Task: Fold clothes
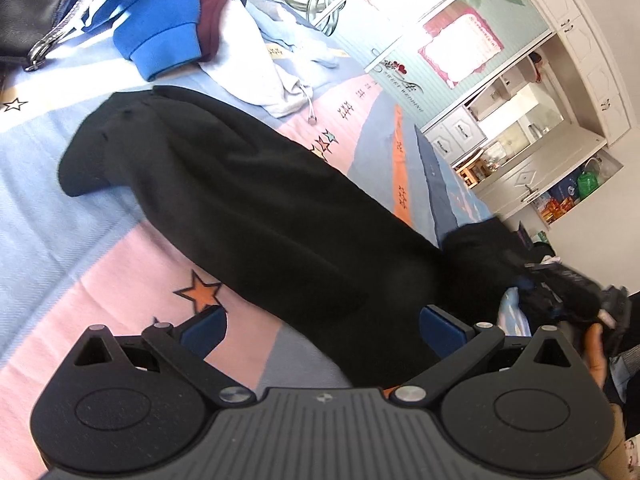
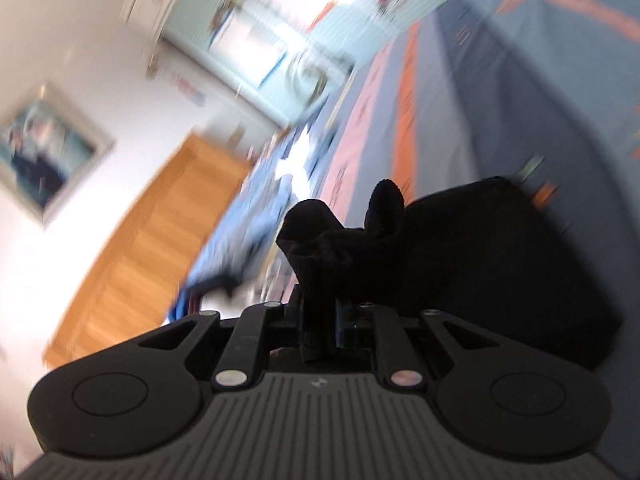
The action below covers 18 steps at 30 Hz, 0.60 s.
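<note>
The right tool [image 2: 322,320] is clenched on a bunched fold of a black garment [image 2: 480,264]; the cloth stands up in a lump just ahead of its pinched jaws and spreads away to the tool's right as a dark, flattened mass on the bed [image 2: 520,80]. That view is heavily blurred. Beyond the tool, to its left, stand a wooden door [image 2: 148,248] and a framed picture [image 2: 44,148] on a white wall.

The left tool [image 1: 324,328] is released, its blue pads [image 1: 204,330] standing wide apart over the near end of the black garment [image 1: 248,208]. The cloth passes between the pads, and neither visibly presses on it. From there the garment runs forward and to the left across the star-patterned bedsheet [image 1: 100,276]. Off to the left tool's right, the right tool [image 1: 560,284] grips the garment's other part, lifted clear of the bed, with a hand [image 1: 596,356] beneath it. Farther ahead lie a white garment [image 1: 260,68], a blue sweatshirt [image 1: 156,20], a maroon piece [image 1: 214,8] and a black leather jacket [image 1: 36,4]. A white wardrobe [image 1: 560,80] stands beyond the bed.
</note>
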{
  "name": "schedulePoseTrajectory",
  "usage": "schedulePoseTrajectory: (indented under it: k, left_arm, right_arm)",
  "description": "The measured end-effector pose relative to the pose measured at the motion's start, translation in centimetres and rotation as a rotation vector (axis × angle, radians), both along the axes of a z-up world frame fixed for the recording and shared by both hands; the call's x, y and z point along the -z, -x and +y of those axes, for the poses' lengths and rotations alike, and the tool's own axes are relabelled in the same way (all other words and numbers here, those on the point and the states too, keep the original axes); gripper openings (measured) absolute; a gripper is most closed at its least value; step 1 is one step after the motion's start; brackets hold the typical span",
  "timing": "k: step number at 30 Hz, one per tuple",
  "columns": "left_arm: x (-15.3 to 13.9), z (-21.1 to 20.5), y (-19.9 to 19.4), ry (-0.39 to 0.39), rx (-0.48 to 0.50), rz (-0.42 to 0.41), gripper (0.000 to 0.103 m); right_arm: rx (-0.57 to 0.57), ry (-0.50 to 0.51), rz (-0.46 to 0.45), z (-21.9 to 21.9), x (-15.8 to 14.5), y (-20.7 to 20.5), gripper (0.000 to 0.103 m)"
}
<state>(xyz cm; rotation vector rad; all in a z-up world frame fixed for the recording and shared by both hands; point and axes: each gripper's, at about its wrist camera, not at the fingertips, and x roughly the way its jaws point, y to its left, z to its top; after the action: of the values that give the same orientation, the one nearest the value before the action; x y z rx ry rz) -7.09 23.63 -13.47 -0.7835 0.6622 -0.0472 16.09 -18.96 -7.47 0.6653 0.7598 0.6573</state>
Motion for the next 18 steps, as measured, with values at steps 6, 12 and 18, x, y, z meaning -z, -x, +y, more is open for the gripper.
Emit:
schedulePoseTrajectory:
  k: [6, 12, 18]
  left_arm:
    - [0.1, 1.6, 1.0, 0.029, -0.028, -0.017, 0.102]
    - [0.0, 2.4, 1.6, 0.040, -0.047, -0.021, 0.102]
    - [-0.4, 2.5, 2.1, 0.042, -0.055, -0.029, 0.102]
  right_arm:
    - [-0.125, 0.199, -0.007, 7.8, 2.8, 1.6, 0.016]
    - [-0.208, 0.417, -0.116, 12.0, 3.8, 3.7, 0.025]
    - [-0.265, 0.252, -0.128, 11.1, 2.3, 5.5, 0.045]
